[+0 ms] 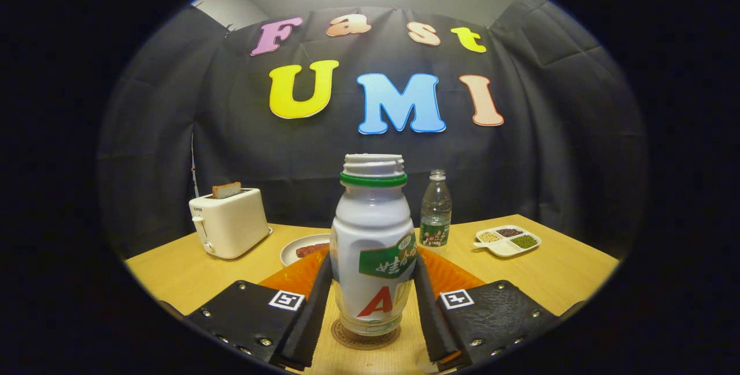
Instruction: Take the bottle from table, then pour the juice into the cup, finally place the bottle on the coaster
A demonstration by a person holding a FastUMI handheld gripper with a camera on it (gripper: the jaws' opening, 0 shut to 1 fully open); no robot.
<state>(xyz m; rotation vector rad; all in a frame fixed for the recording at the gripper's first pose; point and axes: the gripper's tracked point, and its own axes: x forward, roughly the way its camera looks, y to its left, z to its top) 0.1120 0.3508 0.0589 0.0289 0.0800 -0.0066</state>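
A white juice bottle (373, 230) with a green neck ring and no cap stands upright between my two fingers. Its base rests on a round brown coaster (364, 341) on the wooden table (173, 274). My gripper (373, 265) holds the bottle at mid-height. The left finger (315, 305) and the right finger (429, 311) both lie against its sides. An orange mat (292, 277) spreads out just behind the bottle, partly hidden by it.
A white toaster (228, 222) with a slice of toast stands at the back left. A white plate (300, 248) holding something reddish lies behind the mat. A clear water bottle (435, 210) and a divided dish of beans (507, 240) sit at the back right.
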